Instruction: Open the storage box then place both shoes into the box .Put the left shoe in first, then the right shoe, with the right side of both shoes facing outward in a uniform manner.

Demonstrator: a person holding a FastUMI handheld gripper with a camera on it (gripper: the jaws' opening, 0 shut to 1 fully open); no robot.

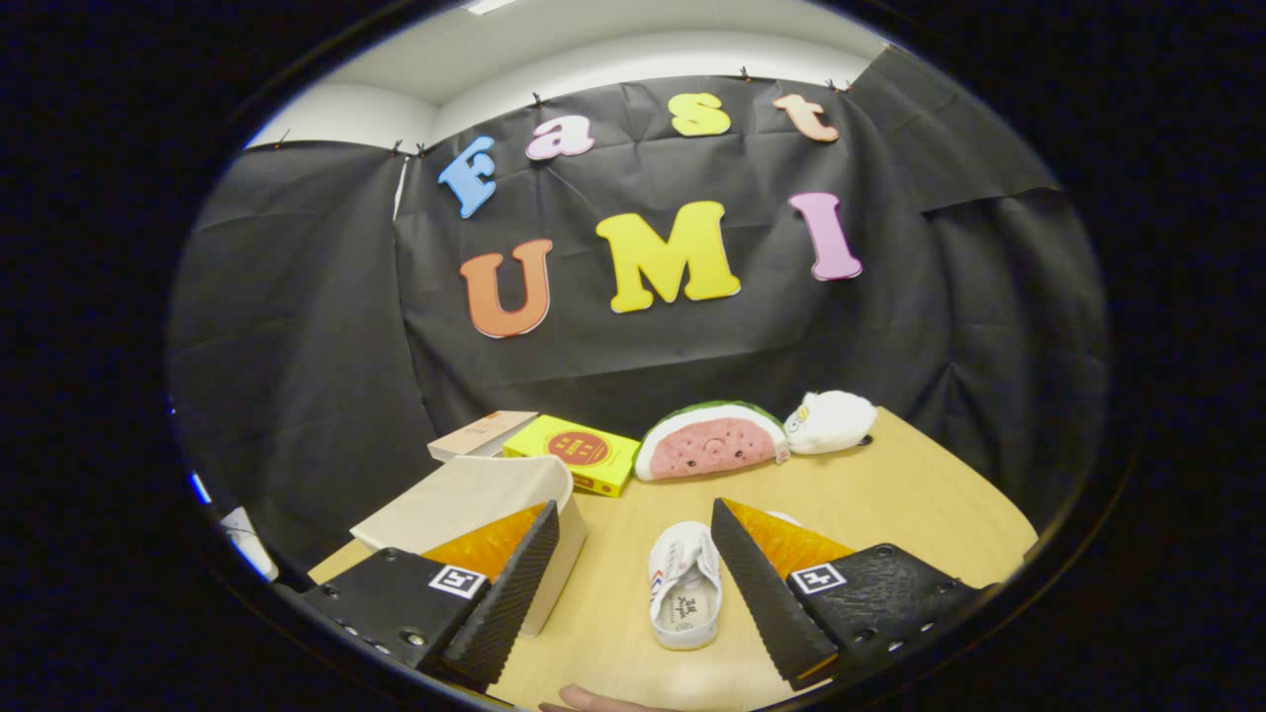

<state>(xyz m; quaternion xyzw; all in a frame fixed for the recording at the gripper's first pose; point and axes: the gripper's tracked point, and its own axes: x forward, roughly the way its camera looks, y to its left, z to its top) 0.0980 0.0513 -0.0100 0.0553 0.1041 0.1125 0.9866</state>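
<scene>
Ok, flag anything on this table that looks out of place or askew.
Nothing looks spilled or damaged. The gripper is open, holding nothing. One white shoe lies on the table between the fingers; the right finger hides whatever lies behind it. The storage box by the left finger looks closed, lid on.

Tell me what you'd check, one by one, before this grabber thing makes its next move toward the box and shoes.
1. Gripper free to grasp: ok, fingers spread wide with nothing between them.
2. Storage box opened: not ok, its beige lid looks closed, so that comes first.
3. Box within reach: ok, it sits right behind the left finger.
4. White shoe located: ok, it lies on the table between the fingers.
5. Second shoe located: cannot tell, just a white sliver shows behind the right finger.
6. Clutter out of the way: ok, the watermelon plush and yellow box sit far back.
</scene>
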